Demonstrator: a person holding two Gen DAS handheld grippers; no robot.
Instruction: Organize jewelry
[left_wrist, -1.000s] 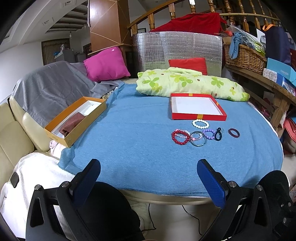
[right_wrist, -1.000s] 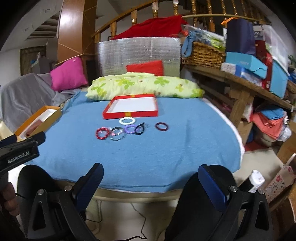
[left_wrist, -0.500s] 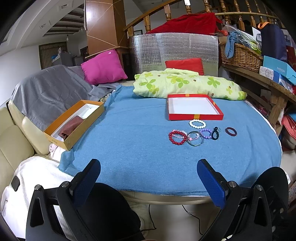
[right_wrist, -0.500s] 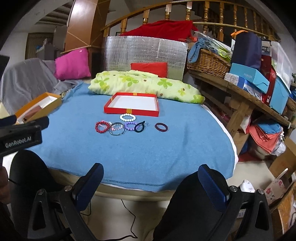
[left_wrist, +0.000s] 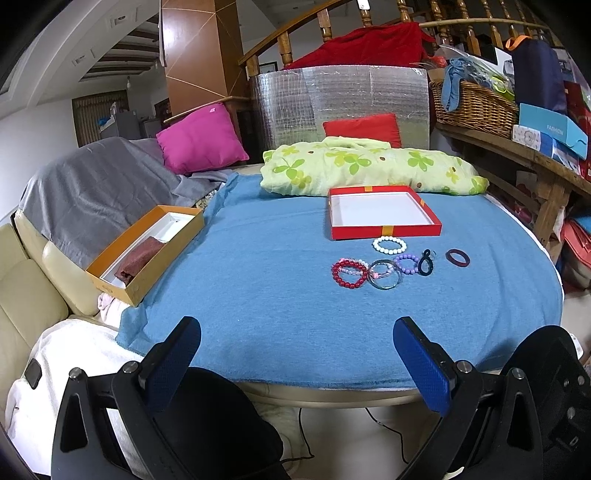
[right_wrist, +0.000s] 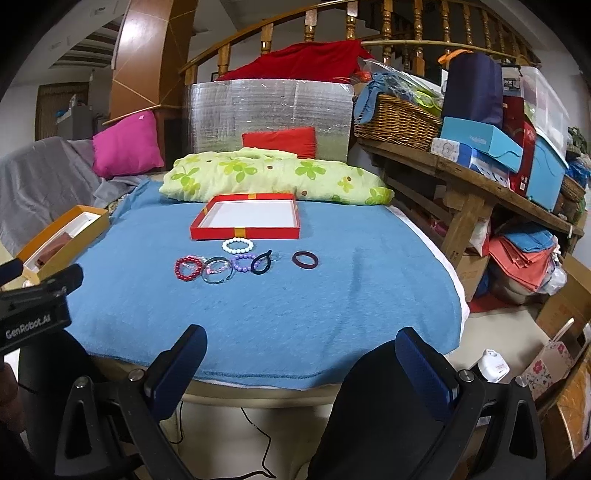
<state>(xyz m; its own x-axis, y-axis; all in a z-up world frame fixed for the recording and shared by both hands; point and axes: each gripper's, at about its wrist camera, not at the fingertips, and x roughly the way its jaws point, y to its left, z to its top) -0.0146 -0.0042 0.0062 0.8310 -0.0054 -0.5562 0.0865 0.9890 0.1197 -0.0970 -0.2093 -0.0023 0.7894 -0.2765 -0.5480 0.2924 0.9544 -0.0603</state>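
Several bracelets lie in a cluster on the blue tablecloth (left_wrist: 258, 295): a white bead one (left_wrist: 389, 244), a red bead one (left_wrist: 348, 273), a clear bangle (left_wrist: 385, 279), a purple bead one (left_wrist: 407, 264), a dark loop (left_wrist: 426, 263) and a maroon ring (left_wrist: 457, 257). Behind them sits a shallow red tray (left_wrist: 384, 232) with a white bottom, nothing in it. In the right wrist view I see the same tray (right_wrist: 244, 232), the white bracelet (right_wrist: 238, 245) and the maroon ring (right_wrist: 305, 260). My left gripper (left_wrist: 297, 350) and right gripper (right_wrist: 301, 356) hang open at the near table edge, holding nothing.
An orange box (left_wrist: 146, 277) with a brown cloth sits at the table's left edge. A green floral pillow (left_wrist: 369, 170) lies behind the tray. A wooden shelf (right_wrist: 480, 184) with boxes and a basket stands at the right. The left gripper's body (right_wrist: 33, 314) shows at the right view's left edge.
Both grippers have shifted slightly and the views have steadied on the table. The bracelets and the tray have not moved. Both grippers stay open.
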